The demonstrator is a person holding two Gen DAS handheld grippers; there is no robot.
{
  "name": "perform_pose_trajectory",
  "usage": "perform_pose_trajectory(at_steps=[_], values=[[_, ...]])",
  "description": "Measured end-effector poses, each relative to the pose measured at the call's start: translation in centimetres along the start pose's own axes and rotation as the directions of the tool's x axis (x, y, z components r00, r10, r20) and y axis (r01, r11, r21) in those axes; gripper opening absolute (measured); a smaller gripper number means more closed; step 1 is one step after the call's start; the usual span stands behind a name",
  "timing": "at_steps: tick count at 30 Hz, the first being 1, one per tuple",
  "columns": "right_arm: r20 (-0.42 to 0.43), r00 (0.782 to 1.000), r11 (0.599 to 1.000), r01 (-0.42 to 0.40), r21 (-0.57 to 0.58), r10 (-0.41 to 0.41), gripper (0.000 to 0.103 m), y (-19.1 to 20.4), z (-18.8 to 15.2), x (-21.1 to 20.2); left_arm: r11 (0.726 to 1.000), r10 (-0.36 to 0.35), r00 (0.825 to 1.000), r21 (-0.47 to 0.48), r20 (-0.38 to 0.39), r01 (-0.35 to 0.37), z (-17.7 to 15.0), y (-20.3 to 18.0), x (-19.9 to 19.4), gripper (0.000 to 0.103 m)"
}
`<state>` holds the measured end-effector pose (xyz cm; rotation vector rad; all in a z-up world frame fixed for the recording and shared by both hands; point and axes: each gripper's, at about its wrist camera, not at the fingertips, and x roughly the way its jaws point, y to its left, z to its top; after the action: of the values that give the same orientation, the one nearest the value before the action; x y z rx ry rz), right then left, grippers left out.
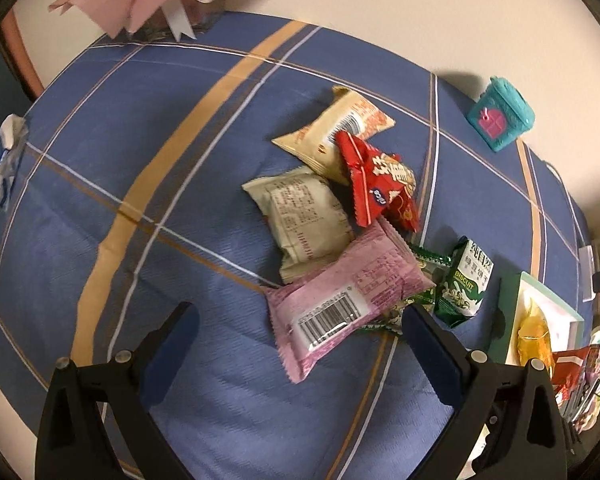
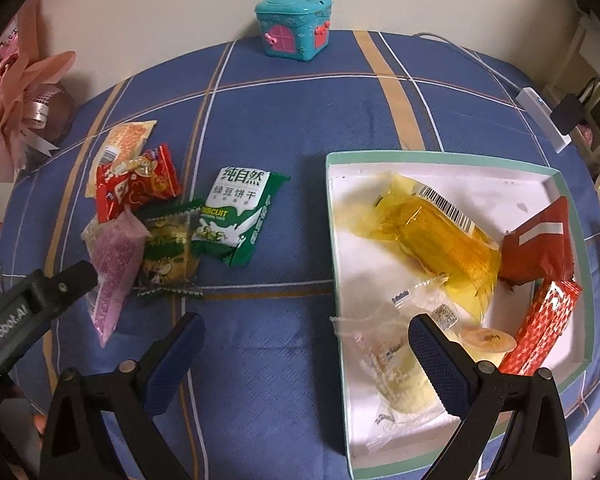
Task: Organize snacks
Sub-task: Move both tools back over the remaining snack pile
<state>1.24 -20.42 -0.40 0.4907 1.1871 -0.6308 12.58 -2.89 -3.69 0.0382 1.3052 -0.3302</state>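
Both our jaws gape, holding nothing: left gripper [image 1: 300,332] over the pink packet [image 1: 340,300], snack pile [image 1: 340,184] at twelve o'clock; right gripper [image 2: 306,344] straddles the box [image 2: 334,240] rim, teal toy house [image 2: 294,26] beyond on the worktop [image 2: 280,120]

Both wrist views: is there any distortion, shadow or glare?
Left wrist view: strong fisheye bend, dark corners; the teal box casts a soft shadow on the wall. Right wrist view: same bending of the tablecloth lines; the yellow packet shows mild glare.
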Motion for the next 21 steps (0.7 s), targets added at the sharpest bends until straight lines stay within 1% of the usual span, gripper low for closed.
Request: perform_pose_trajectory(at_steps=[6, 12, 18, 21], values=[[0.004, 1.000, 1.000, 0.007, 0.003, -0.007, 0.103, -0.2, 0.4, 0.3, 1.000, -0.004, 1.000, 0.025, -0.015, 0.005, 0.3, -1.0, 1.1, 0.101], [0.004, 1.000, 1.000, 0.015, 0.022, -0.015, 0.103, -0.5, 1.1, 0.6, 0.999, -0.006, 1.000, 0.048, -0.013, 0.006, 0.5, -1.9, 1.4, 0.101], [0.019, 1.000, 0.999, 0.022, 0.028, -0.022, 0.103, -0.4, 2.1, 0.6, 0.999, -0.033, 0.999, 0.041, -0.017, 0.034, 1.2, -2.2, 1.8, 0.101], [0.011, 1.000, 1.000, 0.020, 0.024, -0.020, 0.103, -0.2, 2.5, 0.7, 0.998, -0.058, 0.998, 0.032, -0.019, 0.059, 1.6, -1.9, 2.2, 0.101]])
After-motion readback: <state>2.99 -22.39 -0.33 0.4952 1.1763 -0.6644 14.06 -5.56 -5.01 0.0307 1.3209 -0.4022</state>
